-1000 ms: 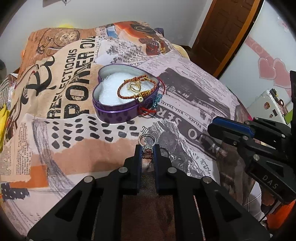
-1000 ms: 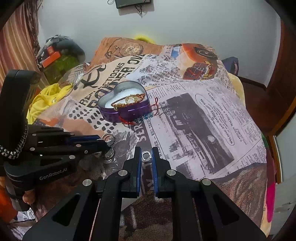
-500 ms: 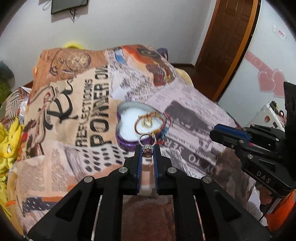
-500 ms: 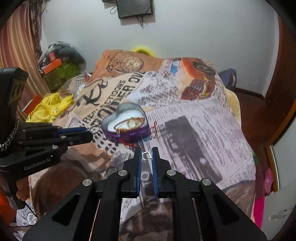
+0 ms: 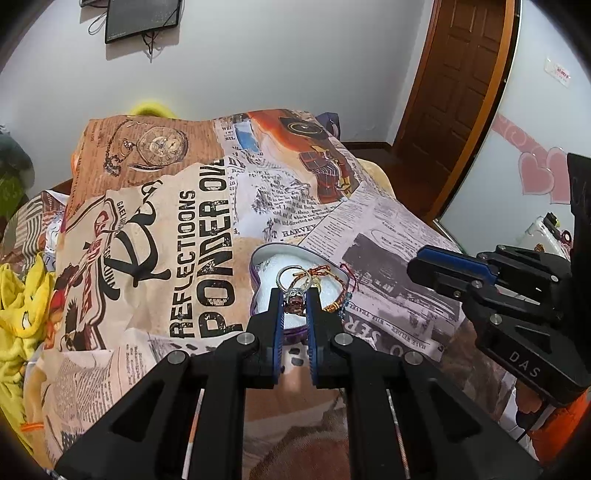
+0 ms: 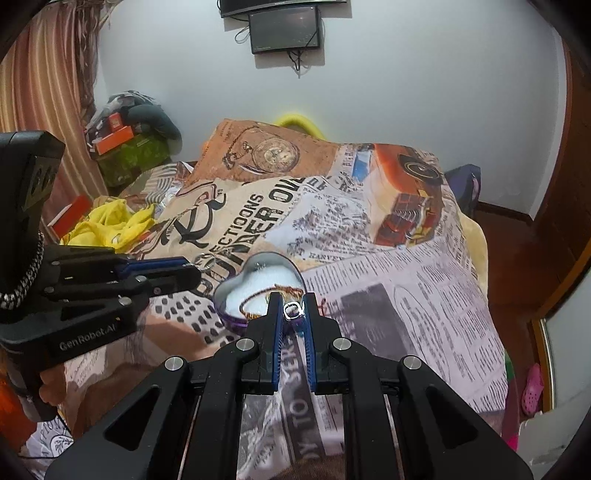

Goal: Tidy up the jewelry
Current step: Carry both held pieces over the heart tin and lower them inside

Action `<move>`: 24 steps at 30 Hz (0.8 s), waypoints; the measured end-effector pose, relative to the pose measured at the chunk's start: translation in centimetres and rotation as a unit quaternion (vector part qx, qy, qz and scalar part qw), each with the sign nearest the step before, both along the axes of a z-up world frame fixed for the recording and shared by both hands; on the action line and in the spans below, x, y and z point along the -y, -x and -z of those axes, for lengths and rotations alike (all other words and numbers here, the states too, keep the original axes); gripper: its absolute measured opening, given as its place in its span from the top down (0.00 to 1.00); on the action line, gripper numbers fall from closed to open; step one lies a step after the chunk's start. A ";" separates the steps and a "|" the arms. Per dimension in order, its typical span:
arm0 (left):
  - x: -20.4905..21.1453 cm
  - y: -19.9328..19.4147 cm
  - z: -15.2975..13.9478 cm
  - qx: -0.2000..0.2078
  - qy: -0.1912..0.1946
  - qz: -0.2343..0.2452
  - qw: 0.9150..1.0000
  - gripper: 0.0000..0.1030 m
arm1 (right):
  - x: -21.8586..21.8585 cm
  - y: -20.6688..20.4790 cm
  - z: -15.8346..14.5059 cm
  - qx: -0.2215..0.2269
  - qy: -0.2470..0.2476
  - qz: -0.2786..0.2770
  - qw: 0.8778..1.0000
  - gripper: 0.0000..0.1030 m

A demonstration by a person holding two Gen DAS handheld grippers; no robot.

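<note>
A purple heart-shaped tin (image 5: pixel 258 258) (image 6: pixel 236 284) with white padding sits on the printed bedspread and holds a red and gold bracelet (image 5: pixel 341 291) (image 6: pixel 255 299). My left gripper (image 5: pixel 294 301) is shut on a silver ring with a red stone (image 5: pixel 294 303), raised in front of the tin. My right gripper (image 6: pixel 293 308) is shut on a small silver ring (image 6: pixel 293 309), raised near the tin's right side. Each gripper shows in the other's view, the right one (image 5: pixel 436 269) and the left one (image 6: pixel 173 275).
The bedspread (image 5: pixel 192 229) covers a bed. Yellow cloth (image 6: pixel 110 225) lies at its left edge, with clutter (image 6: pixel 125 144) beyond. A wooden door (image 5: pixel 454 92) stands at the back right. A dark screen (image 6: pixel 284 31) hangs on the wall.
Both grippers have risen from the bedspread with their rings and tilted up, so the tin now looks smaller and sits just behind the fingertips.
</note>
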State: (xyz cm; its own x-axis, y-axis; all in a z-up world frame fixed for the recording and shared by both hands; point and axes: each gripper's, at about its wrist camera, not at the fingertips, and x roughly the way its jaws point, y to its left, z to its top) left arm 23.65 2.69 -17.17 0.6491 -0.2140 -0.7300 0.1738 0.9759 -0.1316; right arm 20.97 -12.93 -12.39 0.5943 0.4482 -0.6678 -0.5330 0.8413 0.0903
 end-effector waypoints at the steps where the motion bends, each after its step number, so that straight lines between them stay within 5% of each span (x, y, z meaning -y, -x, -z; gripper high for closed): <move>1: 0.0 -0.1 0.1 -0.001 0.000 0.000 1.000 0.90 | -0.2 -0.2 0.0 0.000 -0.001 -0.003 1.000 0.91; 24: -0.3 -3.2 4.2 -0.041 0.003 0.012 0.999 0.90 | -3.7 -5.0 3.7 -0.077 -0.004 -0.039 0.996 0.91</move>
State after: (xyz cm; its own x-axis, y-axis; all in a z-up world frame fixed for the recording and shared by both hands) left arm 26.89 2.99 -21.34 0.5814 -0.2327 -0.7796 0.1856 0.9709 -0.1514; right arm 25.97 -9.26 -16.05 0.4485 0.4951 -0.7441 -0.5756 0.7969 0.1833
